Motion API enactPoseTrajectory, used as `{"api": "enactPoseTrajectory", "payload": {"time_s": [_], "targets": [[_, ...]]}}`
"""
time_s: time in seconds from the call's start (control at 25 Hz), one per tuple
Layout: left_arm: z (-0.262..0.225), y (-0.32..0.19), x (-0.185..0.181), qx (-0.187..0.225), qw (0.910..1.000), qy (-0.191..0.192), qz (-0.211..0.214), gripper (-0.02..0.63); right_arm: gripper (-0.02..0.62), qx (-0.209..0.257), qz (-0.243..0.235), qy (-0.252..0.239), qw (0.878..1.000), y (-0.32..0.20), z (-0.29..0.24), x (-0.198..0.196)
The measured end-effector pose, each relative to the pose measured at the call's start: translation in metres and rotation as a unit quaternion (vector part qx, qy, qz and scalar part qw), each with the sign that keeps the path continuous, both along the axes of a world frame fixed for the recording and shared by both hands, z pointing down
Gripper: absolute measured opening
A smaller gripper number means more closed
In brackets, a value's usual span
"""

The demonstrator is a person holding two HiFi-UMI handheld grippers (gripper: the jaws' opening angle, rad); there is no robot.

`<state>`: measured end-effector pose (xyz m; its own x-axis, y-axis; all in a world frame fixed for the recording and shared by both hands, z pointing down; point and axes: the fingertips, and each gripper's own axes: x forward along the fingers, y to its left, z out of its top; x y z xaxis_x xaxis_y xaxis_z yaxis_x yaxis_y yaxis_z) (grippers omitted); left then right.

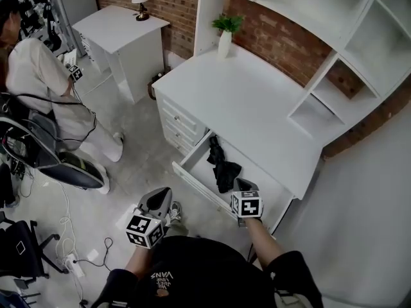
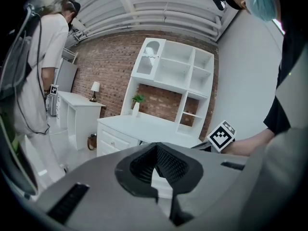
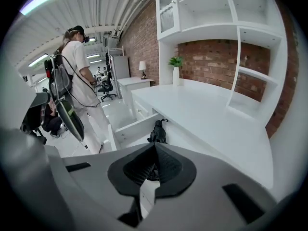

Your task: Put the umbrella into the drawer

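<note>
Where the drawer stands open, the umbrella lies inside.

**White tabletop, open drawer below**

We saw a broad white tabletop against the brick wall, bare except for a potted plant in a white vase at its far corner and the shelf unit rising from its back edge. Beneath its front edge a drawer stood pulled out, and a black umbrella lay inside. A second tabletop farther off carried a lamp. On the floor lay a power strip with white cables.
</note>
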<state>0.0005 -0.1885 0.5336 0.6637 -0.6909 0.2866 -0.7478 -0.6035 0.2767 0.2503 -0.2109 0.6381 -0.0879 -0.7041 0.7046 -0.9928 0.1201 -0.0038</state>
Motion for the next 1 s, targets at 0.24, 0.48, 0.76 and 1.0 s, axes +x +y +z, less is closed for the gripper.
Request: {"api": "enactPoseTrajectory", "payload": {"time_s": [0.24, 0.48, 0.76, 1.0], "targets": [[-0.007, 0.036, -0.001, 0.008, 0.9999, -0.002, -0.007, 0.006, 0.001, 0.079, 0.004, -0.068, 0.995, 0.04, -0.046, -0.01], [-0.008, 0.063, -0.01, 0.007, 0.9997, -0.007, -0.021, 0.006, 0.0, 0.126, -0.002, -0.106, 0.986, 0.076, -0.083, -0.017], [-0.009, 0.084, -0.006, 0.004, 0.9999, -0.009, -0.013, 0.006, 0.0, 0.161, 0.001, -0.144, 0.976, 0.119, -0.119, -0.021], [-0.018, 0.092, 0.004, 0.012, 0.9999, -0.012, 0.0, 0.006, 0.0, 0.181, -0.017, -0.142, 0.973, 0.139, -0.14, -0.025]]}}
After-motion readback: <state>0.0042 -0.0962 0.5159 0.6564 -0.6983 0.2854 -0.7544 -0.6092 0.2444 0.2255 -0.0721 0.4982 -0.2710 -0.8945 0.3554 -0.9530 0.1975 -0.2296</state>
